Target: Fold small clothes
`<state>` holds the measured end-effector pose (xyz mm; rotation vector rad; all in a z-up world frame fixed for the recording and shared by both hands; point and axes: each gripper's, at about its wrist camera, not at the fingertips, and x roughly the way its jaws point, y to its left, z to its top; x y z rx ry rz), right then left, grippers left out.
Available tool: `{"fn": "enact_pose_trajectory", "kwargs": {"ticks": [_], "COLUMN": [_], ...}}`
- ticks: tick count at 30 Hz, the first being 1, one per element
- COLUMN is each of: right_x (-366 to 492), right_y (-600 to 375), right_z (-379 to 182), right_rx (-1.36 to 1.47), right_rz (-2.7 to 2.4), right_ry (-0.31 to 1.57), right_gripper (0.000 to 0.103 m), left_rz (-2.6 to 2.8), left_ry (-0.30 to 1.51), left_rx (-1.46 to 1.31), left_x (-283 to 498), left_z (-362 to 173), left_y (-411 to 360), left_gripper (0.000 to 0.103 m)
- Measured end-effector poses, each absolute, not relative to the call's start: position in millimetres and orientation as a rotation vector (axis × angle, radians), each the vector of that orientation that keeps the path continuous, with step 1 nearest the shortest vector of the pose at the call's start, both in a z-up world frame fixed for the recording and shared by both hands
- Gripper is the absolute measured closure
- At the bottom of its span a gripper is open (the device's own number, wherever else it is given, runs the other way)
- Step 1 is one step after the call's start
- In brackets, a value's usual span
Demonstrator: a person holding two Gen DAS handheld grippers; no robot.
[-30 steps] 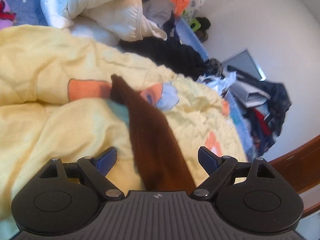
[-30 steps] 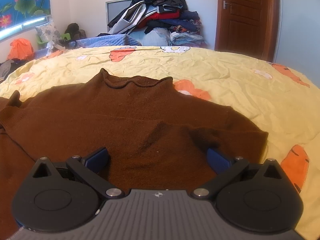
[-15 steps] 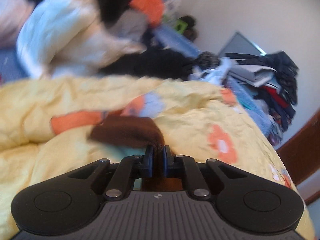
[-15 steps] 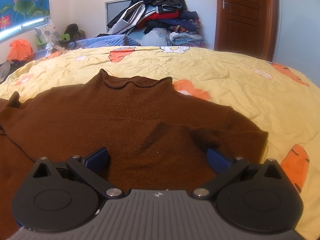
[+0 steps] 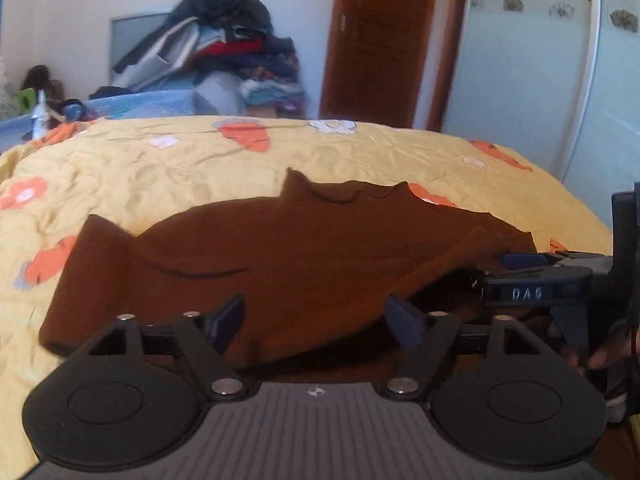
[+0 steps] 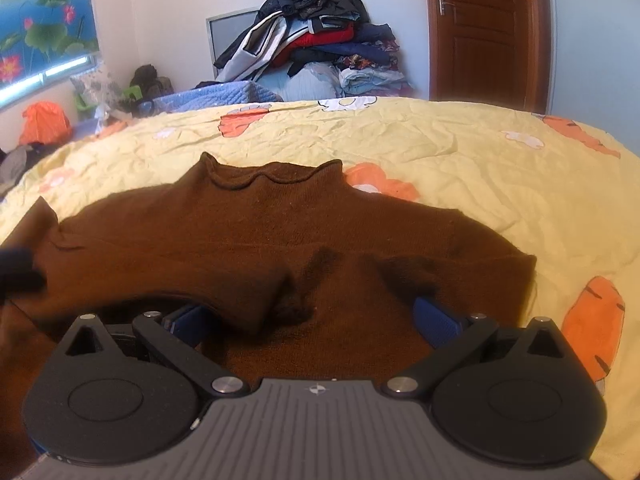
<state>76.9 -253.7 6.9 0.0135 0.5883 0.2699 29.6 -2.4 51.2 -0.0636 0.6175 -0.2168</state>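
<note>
Since 0.5 s ago, left gripper point(image 5: 316, 320) let go of sleeve point(image 5: 420, 280), now laid across brown knit sweater point(image 6: 280, 240); both jaws wide. Right gripper point(image 6: 316, 320) hovers near hem. Sweater flat on yellow flowered bedsheet point(image 6: 460, 152); next fold likely body.

A yellow bedspread point(image 6: 460, 168) printed with orange carrots and white flowers is being seen spread across the bed. Behind it, a heap of clothes point(image 6: 316, 40) is being piled against a grey panel point(image 6: 224, 32) by the white wall. A brown wooden door point(image 6: 484, 28) is being shown shut at the right. A lotus-print blind point(image 6: 44, 24) is being lit at the left, beside an orange bag point(image 6: 44, 124).
</note>
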Motion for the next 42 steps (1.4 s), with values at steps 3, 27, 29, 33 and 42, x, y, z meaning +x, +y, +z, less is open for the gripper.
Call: {"fn": "enact_pose_trajectory", "kwargs": {"ticks": [3, 27, 29, 33, 42], "right_x": [77, 107, 107, 99, 113], "right_y": [-257, -265, -263, -274, -367], "right_z": [7, 23, 27, 76, 49], "right_rx": [0.038, 0.554, 0.513, 0.473, 0.407], "right_rz": [0.279, 0.44, 0.45, 0.521, 0.254], "right_ry": [0.584, 0.974, 0.961, 0.838, 0.898], "right_gripper": [0.0, 0.088, 0.089, 0.09, 0.09], "left_rz": [-0.21, -0.136, -0.137, -0.142, -0.147], "left_ry": [0.615, 0.626, 0.624, 0.621, 0.621], "left_rx": [-0.126, -0.19, -0.193, -0.208, -0.207], "left_x": [16, 3, 3, 3, 3], "left_z": [38, 10, 10, 10, 11], "left_y": [17, 43, 43, 44, 43], "left_gripper": [0.019, 0.002, 0.002, 0.002, 0.002]}}
